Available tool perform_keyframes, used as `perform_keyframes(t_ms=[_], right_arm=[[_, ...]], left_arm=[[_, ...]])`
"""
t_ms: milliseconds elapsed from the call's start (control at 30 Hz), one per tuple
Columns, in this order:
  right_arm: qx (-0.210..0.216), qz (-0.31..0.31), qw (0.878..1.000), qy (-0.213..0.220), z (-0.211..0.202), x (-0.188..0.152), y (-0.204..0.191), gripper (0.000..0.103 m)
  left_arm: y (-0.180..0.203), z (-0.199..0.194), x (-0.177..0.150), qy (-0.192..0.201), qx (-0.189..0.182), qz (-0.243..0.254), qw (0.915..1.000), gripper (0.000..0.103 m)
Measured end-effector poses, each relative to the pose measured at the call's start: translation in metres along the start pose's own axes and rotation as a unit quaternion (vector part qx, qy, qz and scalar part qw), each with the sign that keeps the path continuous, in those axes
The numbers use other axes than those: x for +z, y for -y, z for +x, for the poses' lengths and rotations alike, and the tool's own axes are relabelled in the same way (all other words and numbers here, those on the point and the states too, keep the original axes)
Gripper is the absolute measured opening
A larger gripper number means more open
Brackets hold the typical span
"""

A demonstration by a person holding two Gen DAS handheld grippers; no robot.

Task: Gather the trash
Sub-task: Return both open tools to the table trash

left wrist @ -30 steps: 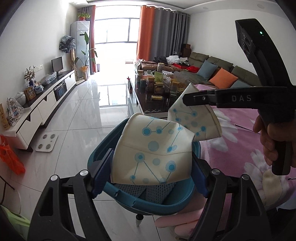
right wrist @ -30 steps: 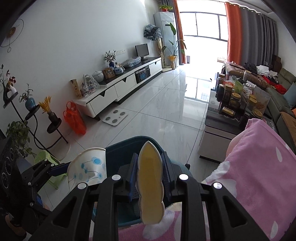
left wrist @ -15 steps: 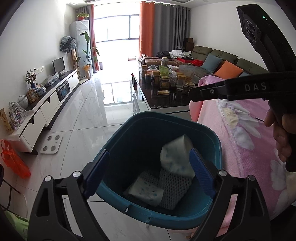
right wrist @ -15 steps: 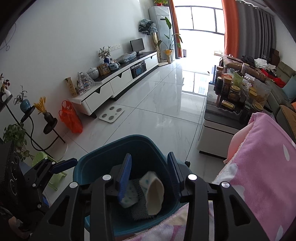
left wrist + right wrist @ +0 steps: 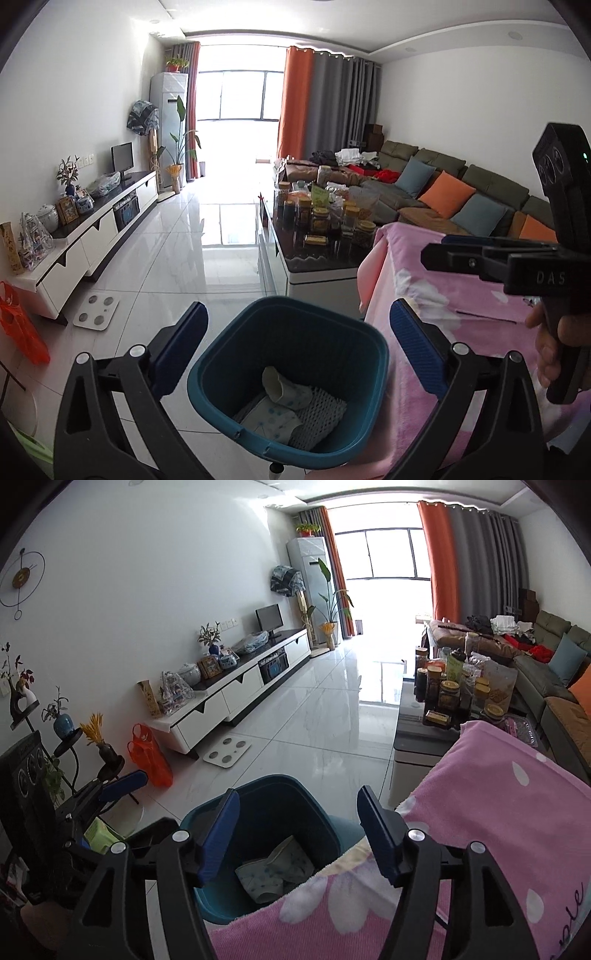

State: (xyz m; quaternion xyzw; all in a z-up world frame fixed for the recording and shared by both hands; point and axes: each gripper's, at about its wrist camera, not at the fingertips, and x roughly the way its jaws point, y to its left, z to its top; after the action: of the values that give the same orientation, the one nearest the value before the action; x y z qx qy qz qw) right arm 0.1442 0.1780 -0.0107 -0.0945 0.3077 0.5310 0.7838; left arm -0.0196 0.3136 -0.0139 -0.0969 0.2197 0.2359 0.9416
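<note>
Paper cups (image 5: 286, 391) that a second ago sat pinched in each claw now lie in the teal bin (image 5: 288, 384), the left claw (image 5: 295, 350) and right claw (image 5: 297, 834) opening empty, freeing both for more trash.

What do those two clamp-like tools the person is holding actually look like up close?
Both are black plastic. The left gripper and right gripper each have two angular, triangle-cut fingers with silver pivot bolts and ribbed dark blue pads. Seen from the side, the right gripper shows raised "DAS" lettering, a pistol-style handle, and a black top block with a small green light. No cables or sleeves are visible.
</note>
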Motion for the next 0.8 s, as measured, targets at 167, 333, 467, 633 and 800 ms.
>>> perform_keyframes(t_ms=[167, 333, 467, 633, 800], right_arm=[[-0.026, -0.002, 0.998, 0.049, -0.047, -0.012, 0.006, 0.088], [-0.071, -0.004, 0.993, 0.094, -0.095, -0.032, 0.016, 0.096], [-0.103, 0.007, 0.988, 0.113, -0.126, -0.050, 0.028, 0.096], [-0.146, 0.029, 0.980, 0.131, -0.161, -0.076, 0.045, 0.096], [-0.203, 0.037, 0.967, 0.149, -0.194, -0.106, 0.056, 0.096]], left_arm=[[0.020, -0.026, 0.014, 0.041, -0.009, 0.000, 0.9991, 0.097], [0.042, -0.042, 0.026, 0.066, -0.017, -0.010, 0.9976, 0.097], [0.064, -0.051, 0.033, 0.080, -0.032, -0.003, 0.9963, 0.097], [0.105, -0.056, 0.034, 0.078, -0.068, 0.014, 0.9945, 0.097], [0.153, -0.052, 0.021, 0.064, -0.119, 0.029, 0.9905, 0.097]])
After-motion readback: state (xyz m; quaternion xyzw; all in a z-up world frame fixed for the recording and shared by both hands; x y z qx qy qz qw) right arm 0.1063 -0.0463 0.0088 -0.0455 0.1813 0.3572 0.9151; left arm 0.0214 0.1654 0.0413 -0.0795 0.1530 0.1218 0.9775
